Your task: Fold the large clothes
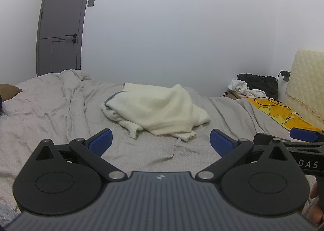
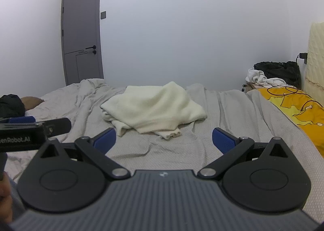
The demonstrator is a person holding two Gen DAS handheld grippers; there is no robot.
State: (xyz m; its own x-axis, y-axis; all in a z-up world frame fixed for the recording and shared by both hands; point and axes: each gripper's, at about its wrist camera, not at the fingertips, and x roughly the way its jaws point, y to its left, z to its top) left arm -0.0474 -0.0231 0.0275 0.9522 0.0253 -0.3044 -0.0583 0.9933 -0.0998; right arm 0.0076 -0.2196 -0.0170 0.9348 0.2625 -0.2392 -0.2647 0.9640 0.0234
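A cream knitted sweater [image 1: 160, 109] [image 2: 154, 107] lies crumpled in a heap on the grey bed sheet [image 1: 50, 113] [image 2: 222, 113], a ribbed cuff poking out toward me. My left gripper [image 1: 161, 143] hovers open in front of the heap, blue pads wide apart with nothing between them. My right gripper [image 2: 164, 139] stands open the same way, a little short of the sweater's near edge. Each gripper shows at the edge of the other's view, side by side.
A yellow pillow [image 1: 283, 113] [image 2: 293, 109] with a dark cable lies at the bed's right edge, beside a cream padded headboard [image 1: 307, 81]. Black and white clothes [image 2: 271, 73] pile on a bedside stand. A grey door [image 2: 83, 36] is far left; a brown cushion [image 2: 32, 102] left.
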